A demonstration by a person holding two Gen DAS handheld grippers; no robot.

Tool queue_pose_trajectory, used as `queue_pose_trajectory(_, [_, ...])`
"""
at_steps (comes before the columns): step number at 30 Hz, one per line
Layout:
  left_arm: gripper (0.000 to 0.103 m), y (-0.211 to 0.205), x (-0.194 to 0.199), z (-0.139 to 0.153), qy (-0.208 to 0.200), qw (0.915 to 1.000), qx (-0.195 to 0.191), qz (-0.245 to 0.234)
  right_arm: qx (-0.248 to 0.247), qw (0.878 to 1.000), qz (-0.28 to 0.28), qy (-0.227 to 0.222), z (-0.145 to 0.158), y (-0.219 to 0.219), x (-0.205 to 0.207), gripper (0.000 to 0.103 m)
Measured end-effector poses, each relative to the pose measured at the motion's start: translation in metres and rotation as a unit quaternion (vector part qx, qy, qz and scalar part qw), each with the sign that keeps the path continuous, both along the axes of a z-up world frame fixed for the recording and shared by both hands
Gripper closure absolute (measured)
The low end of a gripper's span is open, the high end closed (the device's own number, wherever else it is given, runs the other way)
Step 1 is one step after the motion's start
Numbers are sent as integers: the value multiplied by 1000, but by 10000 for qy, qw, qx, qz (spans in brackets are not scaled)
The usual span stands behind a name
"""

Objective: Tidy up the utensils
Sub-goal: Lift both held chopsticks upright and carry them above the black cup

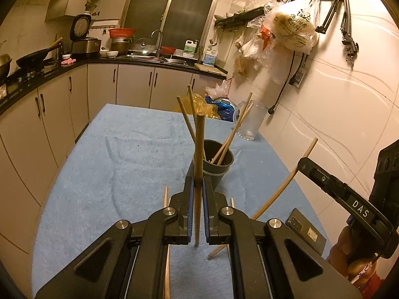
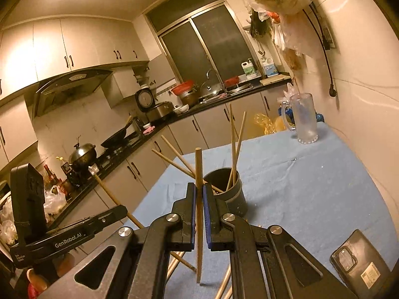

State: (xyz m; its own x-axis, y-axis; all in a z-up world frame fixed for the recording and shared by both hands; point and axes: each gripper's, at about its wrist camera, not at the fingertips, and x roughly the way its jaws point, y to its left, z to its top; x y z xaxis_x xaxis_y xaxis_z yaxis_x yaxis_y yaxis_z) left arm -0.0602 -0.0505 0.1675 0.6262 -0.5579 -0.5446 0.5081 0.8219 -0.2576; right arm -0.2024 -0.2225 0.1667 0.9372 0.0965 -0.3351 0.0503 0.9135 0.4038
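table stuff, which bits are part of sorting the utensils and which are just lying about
Part of the job:
- chopstick in left gripper
- chopstick in right gripper
- dark holder cup with chopsticks in it
- loose chopsticks on the blue cloth

Just lying about:
- phone
- glass mug
- plastic bags on the wall

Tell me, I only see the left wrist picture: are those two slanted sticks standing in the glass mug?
Observer: No. The right wrist view shows the glass mug standing apart, far behind the dark cup, with no sticks in it.
Visitor: What grips the stick at my right edge?
Observer: The right gripper; its blue pads are shut on that chopstick.
Visitor: Any writing on my own tool?
Observer: The left gripper reads GenRobot.AI on its side.
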Motion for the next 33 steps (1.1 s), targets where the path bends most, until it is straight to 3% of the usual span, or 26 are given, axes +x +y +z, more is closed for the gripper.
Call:
queue_pose_trajectory(19, [97,-6,3,21,-66,9999,-60,-122,10,9997,-162,-161,18,-14,-2,97])
queue_pose_trajectory(33, [97,-26,23,62,-350,9991,-113,-191,-106,9982,-288,-515,56,-33,12,97])
